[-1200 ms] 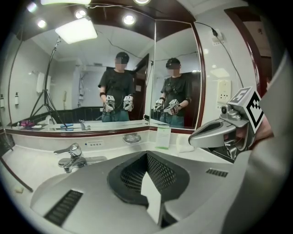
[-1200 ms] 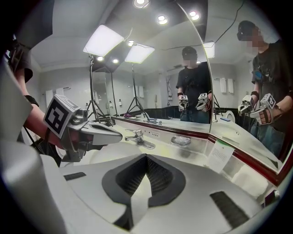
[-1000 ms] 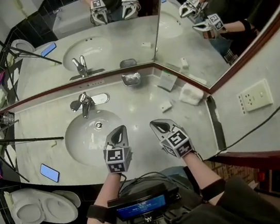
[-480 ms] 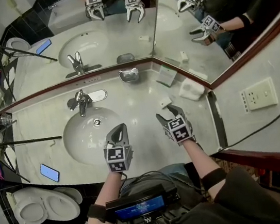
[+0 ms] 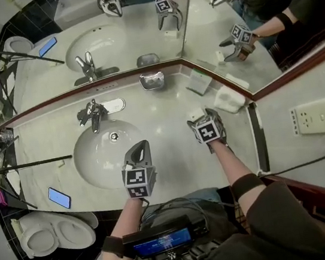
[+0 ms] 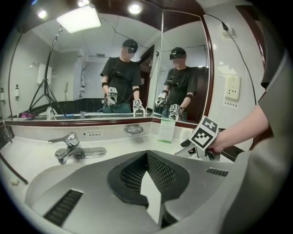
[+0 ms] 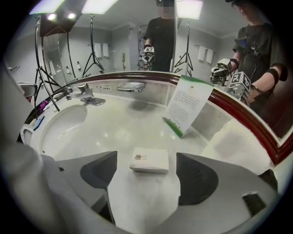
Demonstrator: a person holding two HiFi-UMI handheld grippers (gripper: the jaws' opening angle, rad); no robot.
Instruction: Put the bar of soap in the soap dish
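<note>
Left gripper view: the left claw [image 6: 147, 157] is fully closed and empty, above the front right rim of the sink [image 5: 89, 164]. Right of the sink, the right claw [image 5: 200, 116] points steeply down, its jaws wide apart and just opened. The bar of soap [image 7: 149, 161] lies on the desk [image 5: 165, 105] between them, untouched. The soap dish [image 5: 151, 81] sits behind the sink, to its right.

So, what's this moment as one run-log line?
right gripper: jaws just opening, bar of soap between, ungripped | left gripper: shut, empty | soap dish: by mirror
</note>
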